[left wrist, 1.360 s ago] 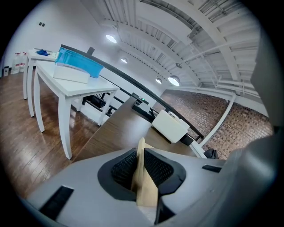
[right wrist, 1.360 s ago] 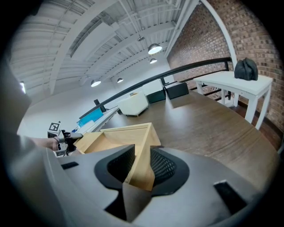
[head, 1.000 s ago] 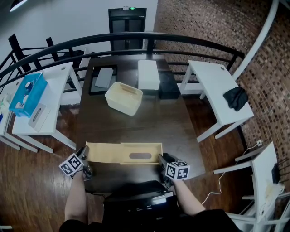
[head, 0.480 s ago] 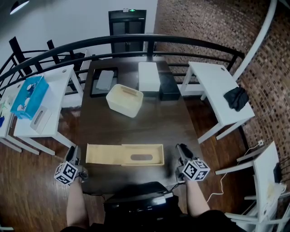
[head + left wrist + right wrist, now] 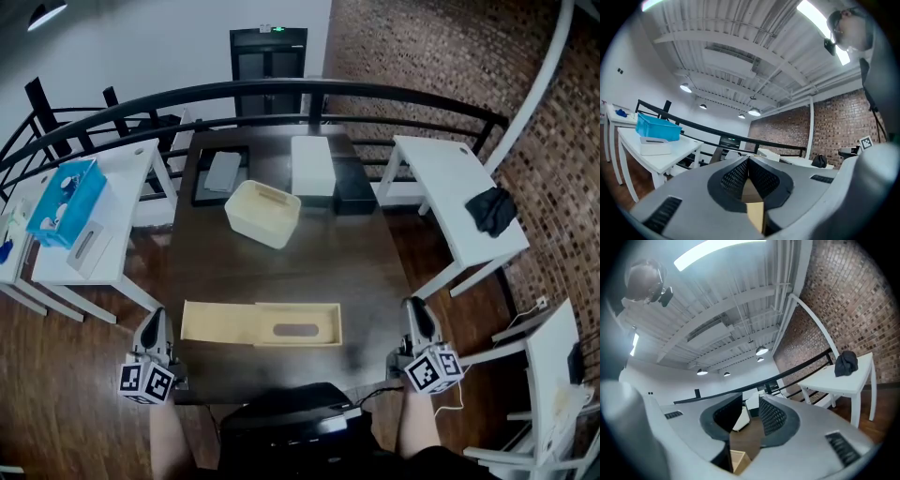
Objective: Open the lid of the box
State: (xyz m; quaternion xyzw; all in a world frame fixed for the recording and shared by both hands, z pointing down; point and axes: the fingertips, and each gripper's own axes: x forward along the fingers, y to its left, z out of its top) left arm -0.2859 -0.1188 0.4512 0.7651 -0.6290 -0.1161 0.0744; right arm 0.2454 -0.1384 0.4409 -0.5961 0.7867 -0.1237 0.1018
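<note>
Box (image 5: pixel 261 323) lies lengthwise along near edge of table (image 5: pixel 309 262), between the grippers, touched by neither. Left gripper (image 5: pixel 155 322): jaws together, empty, just off table's left corner. Right gripper (image 5: pixel 415 309): jaws apart, empty, outside right corner, farther from Box.

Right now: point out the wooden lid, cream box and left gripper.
wooden lid (image 5: pixel 223 323), head view, bare left half.
cream box (image 5: pixel 262 217), head view, middle of the box.
left gripper (image 5: pixel 155 319), head view, closed tips.

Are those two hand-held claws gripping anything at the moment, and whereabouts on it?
Nothing is held. The left gripper has its jaws shut on nothing, the right gripper has its jaws open and empty; both are clear of the wooden box.
</note>
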